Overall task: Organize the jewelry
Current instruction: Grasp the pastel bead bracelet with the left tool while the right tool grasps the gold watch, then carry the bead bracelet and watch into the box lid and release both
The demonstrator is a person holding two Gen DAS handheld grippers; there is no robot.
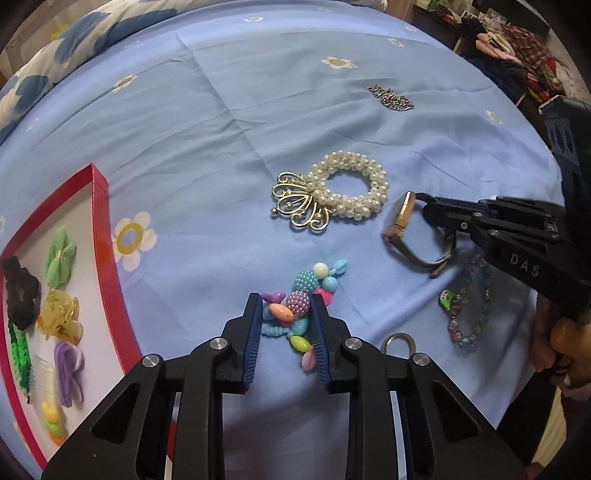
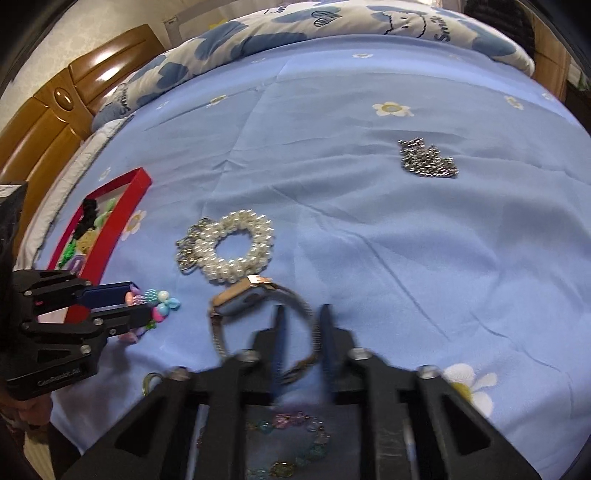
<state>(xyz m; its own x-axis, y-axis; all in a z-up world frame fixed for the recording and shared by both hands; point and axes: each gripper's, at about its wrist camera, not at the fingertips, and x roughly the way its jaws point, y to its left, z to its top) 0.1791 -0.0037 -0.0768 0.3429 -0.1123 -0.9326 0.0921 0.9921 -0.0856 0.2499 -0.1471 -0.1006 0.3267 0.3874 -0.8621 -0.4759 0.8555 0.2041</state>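
My left gripper (image 1: 286,302) is shut on a colourful bead bracelet (image 1: 299,306) lying on the blue bedsheet; it also shows in the right wrist view (image 2: 155,306). My right gripper (image 2: 301,314) straddles the strap of a gold watch (image 2: 236,301), jaws partly apart around it; in the left wrist view its tip (image 1: 424,201) touches the watch (image 1: 397,221). A pearl bracelet with a gold charm (image 1: 347,190) lies just beyond. A silver chain (image 1: 391,98) lies farther off.
A red-rimmed tray (image 1: 98,206) at the left holds hair ties and clips. A glass bead bracelet (image 1: 469,310) and a metal ring (image 1: 399,341) lie at the near right. Pillows line the far bed edge (image 2: 332,22).
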